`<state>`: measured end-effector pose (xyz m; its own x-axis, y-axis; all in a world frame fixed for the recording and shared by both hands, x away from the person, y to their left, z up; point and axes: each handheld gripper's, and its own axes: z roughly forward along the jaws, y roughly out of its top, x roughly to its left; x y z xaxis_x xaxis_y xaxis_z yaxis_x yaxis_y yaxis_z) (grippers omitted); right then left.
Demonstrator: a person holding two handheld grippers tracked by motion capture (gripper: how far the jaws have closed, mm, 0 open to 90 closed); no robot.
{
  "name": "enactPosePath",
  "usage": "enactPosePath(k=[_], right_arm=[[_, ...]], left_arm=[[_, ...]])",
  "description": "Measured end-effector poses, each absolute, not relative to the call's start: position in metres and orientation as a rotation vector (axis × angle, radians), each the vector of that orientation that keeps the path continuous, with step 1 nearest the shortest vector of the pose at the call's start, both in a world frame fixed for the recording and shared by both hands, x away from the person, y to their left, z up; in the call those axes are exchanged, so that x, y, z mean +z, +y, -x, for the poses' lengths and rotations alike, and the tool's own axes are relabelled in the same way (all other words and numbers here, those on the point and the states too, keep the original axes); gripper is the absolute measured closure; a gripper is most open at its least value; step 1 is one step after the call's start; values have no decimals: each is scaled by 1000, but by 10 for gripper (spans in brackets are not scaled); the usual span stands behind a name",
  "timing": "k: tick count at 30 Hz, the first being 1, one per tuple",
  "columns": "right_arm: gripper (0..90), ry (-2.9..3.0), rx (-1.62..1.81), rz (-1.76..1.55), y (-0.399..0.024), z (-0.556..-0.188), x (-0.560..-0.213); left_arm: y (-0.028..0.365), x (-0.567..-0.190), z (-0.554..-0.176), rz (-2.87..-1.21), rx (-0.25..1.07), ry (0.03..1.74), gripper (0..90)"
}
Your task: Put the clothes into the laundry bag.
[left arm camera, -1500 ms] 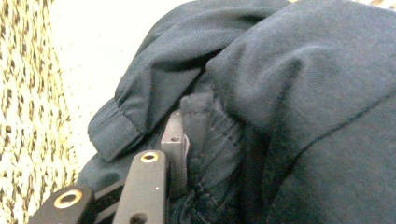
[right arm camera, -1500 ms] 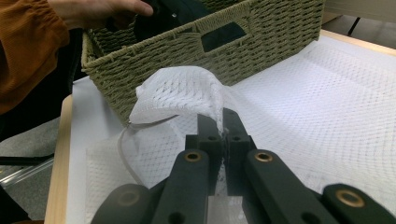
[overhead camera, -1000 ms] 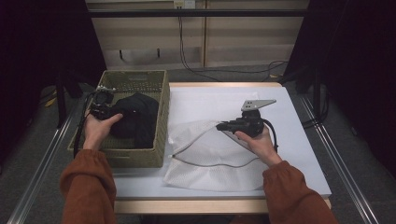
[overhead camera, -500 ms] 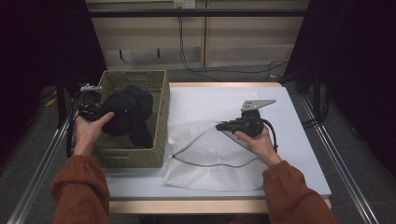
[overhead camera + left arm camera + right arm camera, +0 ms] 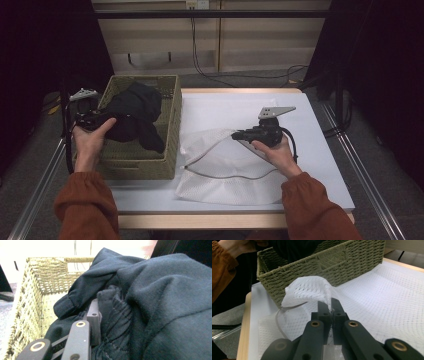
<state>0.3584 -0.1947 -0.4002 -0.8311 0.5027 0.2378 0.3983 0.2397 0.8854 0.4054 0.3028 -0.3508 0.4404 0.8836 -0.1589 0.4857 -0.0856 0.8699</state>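
Note:
A dark garment (image 5: 132, 112) hangs partly lifted out of the woven basket (image 5: 172, 125) at the table's left. My left gripper (image 5: 100, 121) is shut on a fold of it near the basket's left wall. In the left gripper view one jaw lies against the bunched garment (image 5: 155, 302) and the fabric hides the other. A white mesh bag (image 5: 225, 170) lies flat on the table right of the basket. My right gripper (image 5: 237, 135) is shut on its upper edge and holds that edge raised. The right gripper (image 5: 331, 305) pinches the mesh bag's lifted flap (image 5: 309, 290).
The basket (image 5: 324, 262) stands close beside the bag's raised edge. A white table top (image 5: 300, 110) extends behind and to the right of the bag. Metal rails (image 5: 360, 170) run along both sides of the table. Cables (image 5: 200, 55) trail on the floor behind.
My left hand has moved left and up, drawing the dark garment higher and toward the basket's left side. The right gripper and the mesh bag have stayed still.

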Motion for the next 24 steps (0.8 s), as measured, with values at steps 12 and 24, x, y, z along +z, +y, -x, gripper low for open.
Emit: enactPosePath(k=[12, 24], right_arm=[[887, 2399, 1664, -879, -195, -358, -400], [888, 2401, 1665, -881, -195, -358, -401]], left_arm=[[304, -354, -395, -1645, 522, 1173, 638], [307, -343, -385, -1598, 542, 1138, 637]])
